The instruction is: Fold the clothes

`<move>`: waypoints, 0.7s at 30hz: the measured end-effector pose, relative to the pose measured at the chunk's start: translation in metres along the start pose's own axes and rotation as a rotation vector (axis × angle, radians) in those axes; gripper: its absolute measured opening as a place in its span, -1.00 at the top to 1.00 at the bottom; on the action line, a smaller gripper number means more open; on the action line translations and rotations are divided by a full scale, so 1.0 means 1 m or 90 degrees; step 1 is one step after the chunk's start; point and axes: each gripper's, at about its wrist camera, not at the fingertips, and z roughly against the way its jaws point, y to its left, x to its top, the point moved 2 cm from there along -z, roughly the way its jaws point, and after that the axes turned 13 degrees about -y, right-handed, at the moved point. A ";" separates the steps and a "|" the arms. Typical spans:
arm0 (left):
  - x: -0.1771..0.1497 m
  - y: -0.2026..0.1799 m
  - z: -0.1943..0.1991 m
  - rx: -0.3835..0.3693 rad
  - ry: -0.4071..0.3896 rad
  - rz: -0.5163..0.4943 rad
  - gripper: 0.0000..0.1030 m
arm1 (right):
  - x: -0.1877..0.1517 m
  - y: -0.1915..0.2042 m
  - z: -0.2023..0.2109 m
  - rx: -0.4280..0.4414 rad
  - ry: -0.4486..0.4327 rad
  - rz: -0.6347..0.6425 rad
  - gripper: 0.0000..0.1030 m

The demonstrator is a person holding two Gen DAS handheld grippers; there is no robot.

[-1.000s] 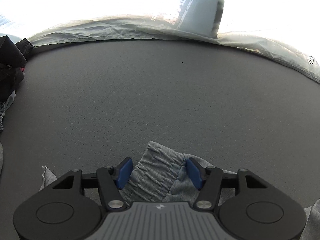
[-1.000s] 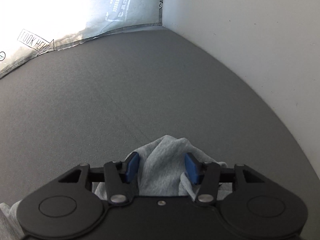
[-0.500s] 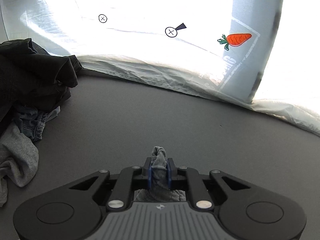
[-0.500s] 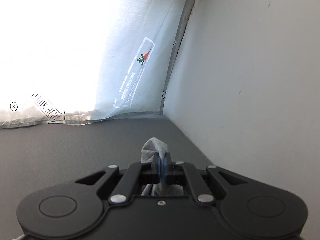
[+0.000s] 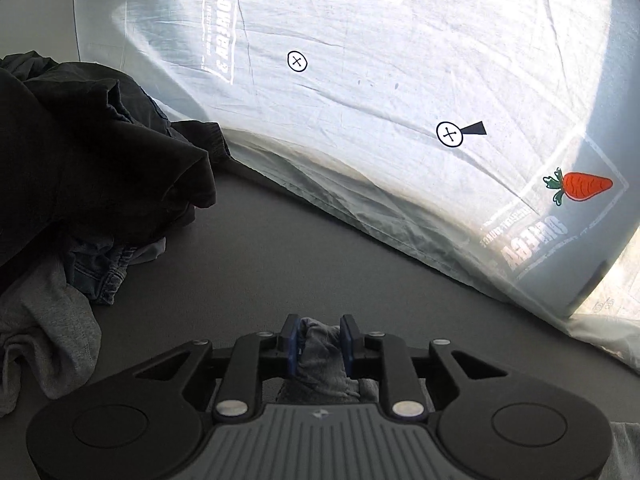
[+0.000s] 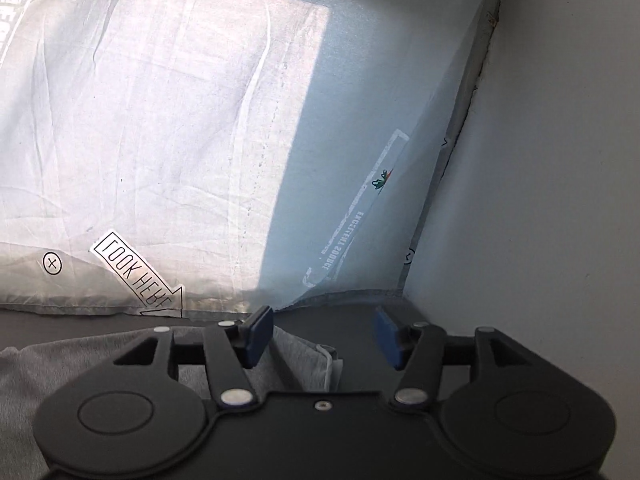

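A light grey garment (image 5: 320, 364) is bunched between the blue pads of my left gripper (image 5: 319, 330). The jaws are opening, but the cloth still fills the gap and touches both pads. It is held just above the dark grey surface (image 5: 280, 260). In the right wrist view, my right gripper (image 6: 324, 332) has its jaws spreading wide. The grey garment (image 6: 296, 360) sags below and against the left finger, and neither pad presses on it. Its hem shows a white edge, and more of it spreads out to the left.
A heap of dark clothes (image 5: 80, 152) lies at the left, with a denim piece (image 5: 100, 272) and another grey garment (image 5: 44, 320) under it. A white printed sheet (image 5: 380, 100) hangs along the back. A plain white wall (image 6: 540, 160) closes the right side.
Both grippers closed on the grey cloth and rose, with the views tipping up toward the sheet. Since then the right jaws have sprung wide and let go; the left jaws have widened slightly.
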 end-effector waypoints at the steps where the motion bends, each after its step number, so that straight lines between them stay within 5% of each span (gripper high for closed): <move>1: -0.004 -0.004 0.007 -0.002 0.000 -0.017 0.43 | -0.009 -0.002 0.001 -0.003 0.013 -0.010 -0.11; 7: -0.036 -0.029 0.044 -0.074 0.055 -0.050 0.31 | -0.077 -0.033 -0.005 -0.005 0.137 -0.216 -0.07; 11: -0.064 -0.040 0.055 -0.075 0.104 -0.040 0.30 | -0.113 -0.033 -0.006 0.030 0.174 -0.390 -0.06; 16: -0.090 -0.044 0.058 -0.065 0.155 0.003 0.30 | -0.126 -0.021 -0.023 0.056 0.206 -0.469 0.01; 20: -0.100 -0.048 0.057 -0.053 0.169 -0.035 0.30 | -0.123 -0.013 -0.034 0.052 0.221 -0.476 0.99; 21: -0.099 -0.047 0.057 -0.051 0.170 -0.039 0.30 | -0.113 -0.019 -0.023 0.047 0.190 -0.480 0.99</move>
